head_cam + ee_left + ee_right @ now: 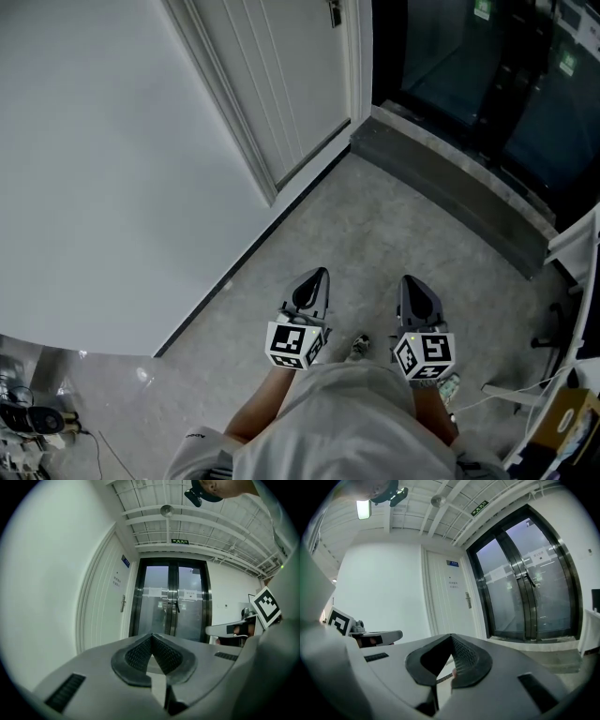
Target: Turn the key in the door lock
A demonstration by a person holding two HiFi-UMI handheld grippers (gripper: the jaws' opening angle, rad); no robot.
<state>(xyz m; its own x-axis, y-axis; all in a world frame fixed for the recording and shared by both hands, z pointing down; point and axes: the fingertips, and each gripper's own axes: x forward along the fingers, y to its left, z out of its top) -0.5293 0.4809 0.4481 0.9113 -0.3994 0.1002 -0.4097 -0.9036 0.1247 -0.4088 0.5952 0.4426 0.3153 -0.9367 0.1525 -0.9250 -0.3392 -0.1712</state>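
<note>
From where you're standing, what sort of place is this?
Probably the entrance lobby or corridor of an office-type building: dark-framed double glass doors with a green exit sign above them, a white door bearing a small blue plate, and a speckled stone floor.

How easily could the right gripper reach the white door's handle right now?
Probably not yet: the handle sits far ahead of the right gripper, though open floor leaves the way free.

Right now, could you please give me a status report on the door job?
Left hand-held gripper shut, right hand-held gripper shut. White door ahead, not reached; handle visible, key too small to see. Nothing seen in the way.
</note>
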